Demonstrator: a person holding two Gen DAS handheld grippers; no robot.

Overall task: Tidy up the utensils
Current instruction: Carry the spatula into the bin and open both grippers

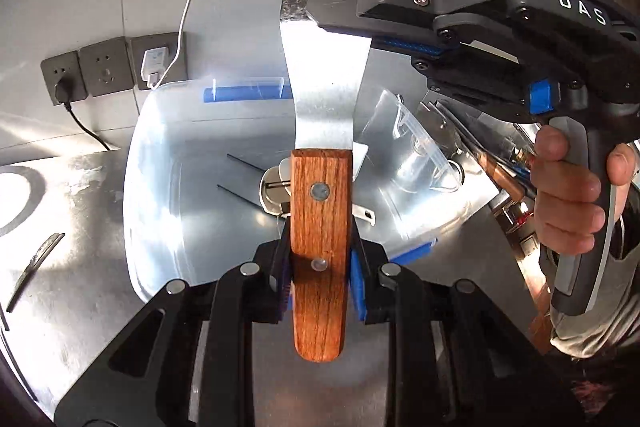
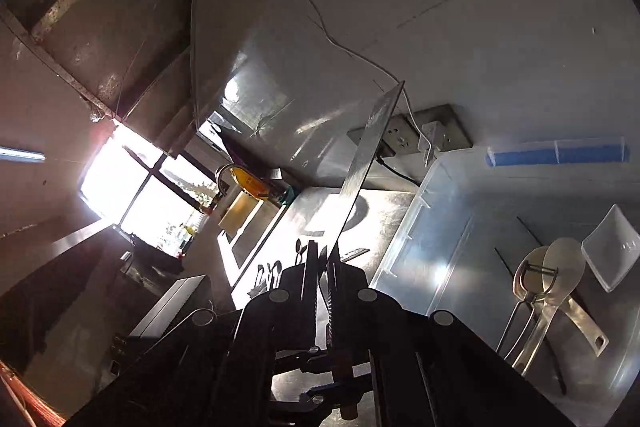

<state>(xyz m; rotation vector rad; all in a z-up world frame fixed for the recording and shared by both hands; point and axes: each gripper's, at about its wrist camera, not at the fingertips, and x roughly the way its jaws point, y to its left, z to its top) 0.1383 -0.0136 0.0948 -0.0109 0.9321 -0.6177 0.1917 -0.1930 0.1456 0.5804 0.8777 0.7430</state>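
I am holding a wide steel scraper with a riveted wooden handle [image 1: 318,227] in the air between both tools. My left gripper [image 1: 318,263] has its jaws drawn in close on the sides of the wooden handle, blue pads pressing the wood, the blade pointing up and away from me. My right gripper [image 1: 340,13], held by a bare hand [image 1: 568,195], comes in from the right with its jaws nearly closed on the flat of the blade near its far, darker end. In the right wrist view the blade shows edge-on, a thin bright strip [image 2: 370,163] rising out of that gripper's pinched fingers [image 2: 326,267].

Below the scraper sits a clear plastic storage bin with blue tape on its rim [image 1: 160,147], on a steel counter [image 1: 72,227] against the back wall. Inside the bin lie a steel peeler [image 2: 528,291], a pale flat spoon [image 2: 560,267] partly over it, and a small clear square dish [image 2: 612,247] beside them.

On the counter left of the bin lies a dark knife [image 1: 38,259]. Grey wall sockets [image 1: 104,71] sit behind the bin, with a white charger and cable [image 1: 154,67] plugged into one. Further along the counter, toward the sink, are several spoons [image 2: 276,271].
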